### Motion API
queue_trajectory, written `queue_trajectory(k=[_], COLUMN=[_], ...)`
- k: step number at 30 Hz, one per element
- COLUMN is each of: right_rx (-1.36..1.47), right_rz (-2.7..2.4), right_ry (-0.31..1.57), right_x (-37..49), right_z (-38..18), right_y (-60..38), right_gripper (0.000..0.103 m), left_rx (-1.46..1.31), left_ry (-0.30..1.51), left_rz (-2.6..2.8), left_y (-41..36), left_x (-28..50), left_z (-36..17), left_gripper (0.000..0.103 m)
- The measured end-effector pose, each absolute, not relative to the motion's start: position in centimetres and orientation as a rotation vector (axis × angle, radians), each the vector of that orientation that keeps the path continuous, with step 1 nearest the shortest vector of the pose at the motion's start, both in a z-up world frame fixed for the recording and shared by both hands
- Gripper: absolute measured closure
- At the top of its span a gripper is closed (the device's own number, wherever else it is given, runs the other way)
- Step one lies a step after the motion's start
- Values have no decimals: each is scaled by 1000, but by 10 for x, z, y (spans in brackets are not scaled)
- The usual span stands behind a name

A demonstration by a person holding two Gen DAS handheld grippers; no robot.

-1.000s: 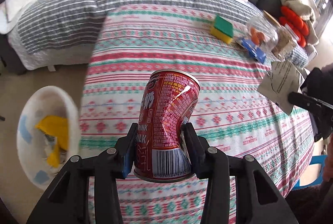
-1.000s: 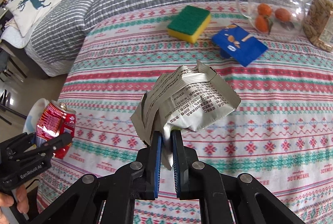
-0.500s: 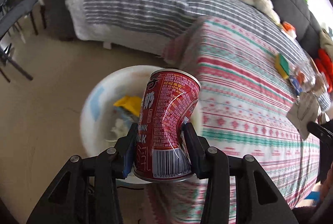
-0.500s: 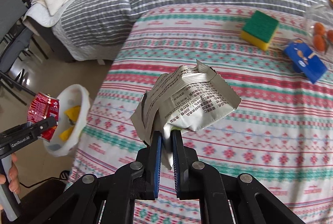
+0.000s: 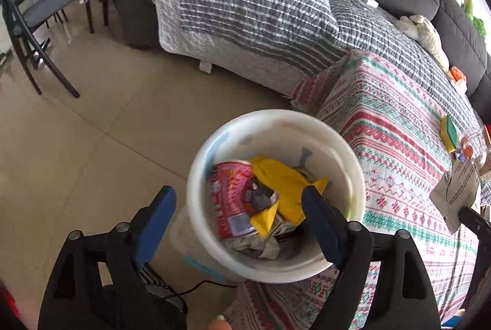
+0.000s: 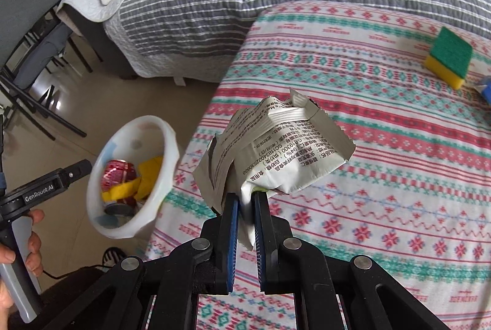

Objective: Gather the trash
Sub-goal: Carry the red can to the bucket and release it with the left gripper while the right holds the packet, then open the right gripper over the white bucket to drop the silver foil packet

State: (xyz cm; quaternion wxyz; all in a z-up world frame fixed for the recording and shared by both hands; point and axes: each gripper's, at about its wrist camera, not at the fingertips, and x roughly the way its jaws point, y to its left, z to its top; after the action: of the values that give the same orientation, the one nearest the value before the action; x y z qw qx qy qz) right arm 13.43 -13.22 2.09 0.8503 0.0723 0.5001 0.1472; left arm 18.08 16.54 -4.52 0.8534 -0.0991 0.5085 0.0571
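Note:
A white trash bin (image 5: 349, 161) stands on the floor beside the patterned table (image 5: 396, 127). The red can (image 5: 228, 201) lies inside it next to yellow wrappers (image 5: 282, 186). My left gripper (image 5: 239, 204) is open and empty, right above the bin. My right gripper (image 6: 245, 202) is shut on a crumpled silver wrapper (image 6: 282, 152) and holds it above the table's left edge. In the right wrist view the bin (image 6: 167, 146) with the can (image 6: 118, 173) is down to the left, and the left gripper (image 6: 61, 179) is beside it.
A yellow-green sponge (image 6: 449, 57) lies on the table at the far right. A grey striped quilt covers the sofa (image 5: 260, 5) behind. A dark chair (image 5: 36, 1) stands at the far left on the tiled floor. A black cable (image 5: 196, 288) runs below the bin.
My left gripper has swung over the bin, opened and let go of the red can, which now lies in the bin. My right gripper has moved left with the wrapper.

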Motion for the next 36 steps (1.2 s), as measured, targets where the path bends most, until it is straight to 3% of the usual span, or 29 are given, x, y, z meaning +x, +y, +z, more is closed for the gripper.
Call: queue_trajectory(k=[7,24,25,26,28,36], right_rx=[150,220,225,230,233,210], right_rz=[383,483,488,486,479,454], right_ry=[1049,1056,1057,1061,1049,1029], right_x=[143,165,165,165,163,154], right_z=[14,-19,-19,-19,-15,-2], right_y=[-90,-30,-29,-29,-30,-46], right_gripper=[94,89,82,66,54,39], left_rx=[-130,-80,-78,-77,-78,-71], left_ry=[1077,1053,1053,1053,1053,1052], left_rz=[193,212,211,209,204,188], left_y=[184,212,211,210,209,197], left_x=[152,108,109,109,110,111], left_z=[-47,-41,-40,-40,-39,-36], left_gripper=[10,10,10,10,10,10])
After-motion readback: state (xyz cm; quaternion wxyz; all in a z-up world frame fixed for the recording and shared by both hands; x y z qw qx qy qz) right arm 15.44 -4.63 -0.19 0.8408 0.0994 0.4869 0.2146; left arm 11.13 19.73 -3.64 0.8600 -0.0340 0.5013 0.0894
